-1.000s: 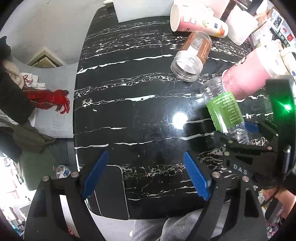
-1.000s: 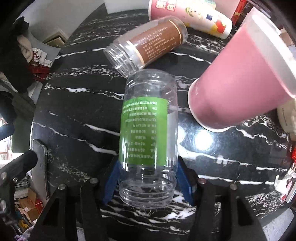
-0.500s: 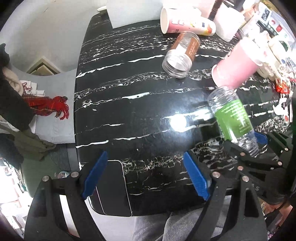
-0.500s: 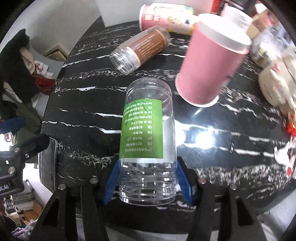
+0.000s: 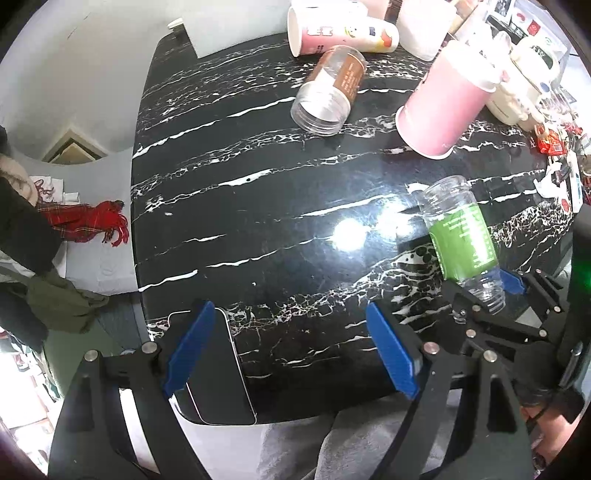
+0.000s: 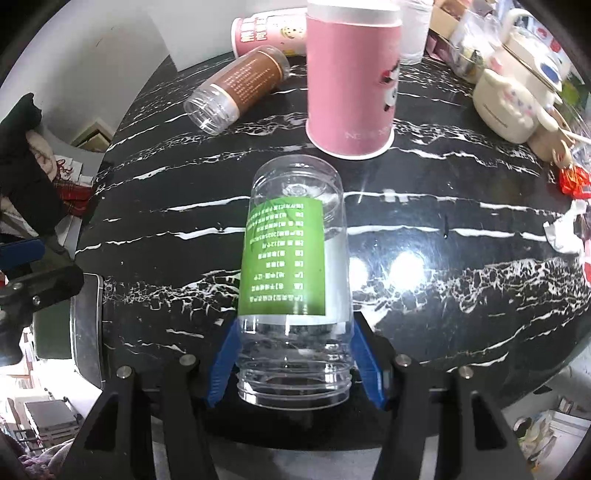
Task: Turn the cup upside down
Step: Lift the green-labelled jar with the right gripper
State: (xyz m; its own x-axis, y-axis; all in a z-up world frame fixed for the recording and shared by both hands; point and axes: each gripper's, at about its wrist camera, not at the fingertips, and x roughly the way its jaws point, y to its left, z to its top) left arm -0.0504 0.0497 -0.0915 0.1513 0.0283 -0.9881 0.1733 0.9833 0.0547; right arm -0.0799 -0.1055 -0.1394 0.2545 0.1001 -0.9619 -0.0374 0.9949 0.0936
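My right gripper (image 6: pixel 295 363) is shut on a clear plastic jar with a green label (image 6: pixel 291 266), gripping it near its open threaded mouth. The jar lies along the fingers, mouth toward the camera and closed base pointing away, held above the black marble table (image 6: pixel 147 206). In the left wrist view the jar (image 5: pixel 461 236) is at the right, tilted, in the right gripper (image 5: pixel 487 288). My left gripper (image 5: pixel 288 347) is open and empty over the table's near edge.
A pink paper cup (image 6: pixel 351 77) stands upside down behind the jar. A brown-labelled clear jar (image 6: pixel 240 88) and a printed paper cup (image 6: pixel 266 33) lie on their sides at the back. A phone (image 5: pixel 218 373) lies at the near left corner. Cream kettle (image 6: pixel 513 99) and clutter at right.
The right gripper has drawn the green-labelled jar back toward the near edge and levelled out, away from the pink cup. The left gripper has stayed open.
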